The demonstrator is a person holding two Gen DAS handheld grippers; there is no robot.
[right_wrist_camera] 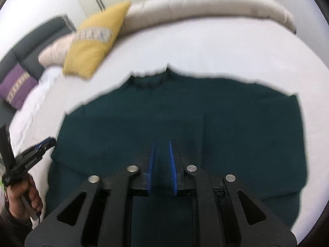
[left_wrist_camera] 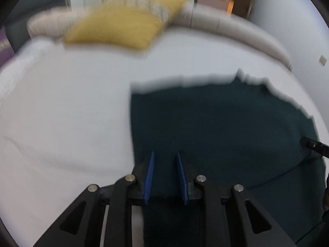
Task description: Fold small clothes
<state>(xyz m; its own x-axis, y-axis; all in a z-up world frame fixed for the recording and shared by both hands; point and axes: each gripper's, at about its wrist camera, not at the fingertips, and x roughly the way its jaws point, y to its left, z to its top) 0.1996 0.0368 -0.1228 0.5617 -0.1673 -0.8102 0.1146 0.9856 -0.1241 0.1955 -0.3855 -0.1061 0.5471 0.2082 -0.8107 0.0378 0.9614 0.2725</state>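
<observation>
A dark green knitted garment [right_wrist_camera: 185,119] lies spread flat on the white bed, neck opening at the far edge; it also shows in the left wrist view [left_wrist_camera: 216,123]. My left gripper [left_wrist_camera: 165,154] hovers over the garment's left part, blue pads apart, nothing between them. My right gripper [right_wrist_camera: 161,143] hovers over the garment's middle near the front, pads apart and empty. The left gripper [right_wrist_camera: 44,143] shows at the left of the right wrist view, held by a hand. The right gripper's tip [left_wrist_camera: 310,144] shows at the right edge of the left wrist view.
A yellow cushion [right_wrist_camera: 94,41] lies at the far left of the white bed [right_wrist_camera: 205,47]. A beige padded headboard [right_wrist_camera: 205,2] curves behind. A purple cushion [right_wrist_camera: 16,86] sits on a dark sofa at the left. Both views are motion-blurred.
</observation>
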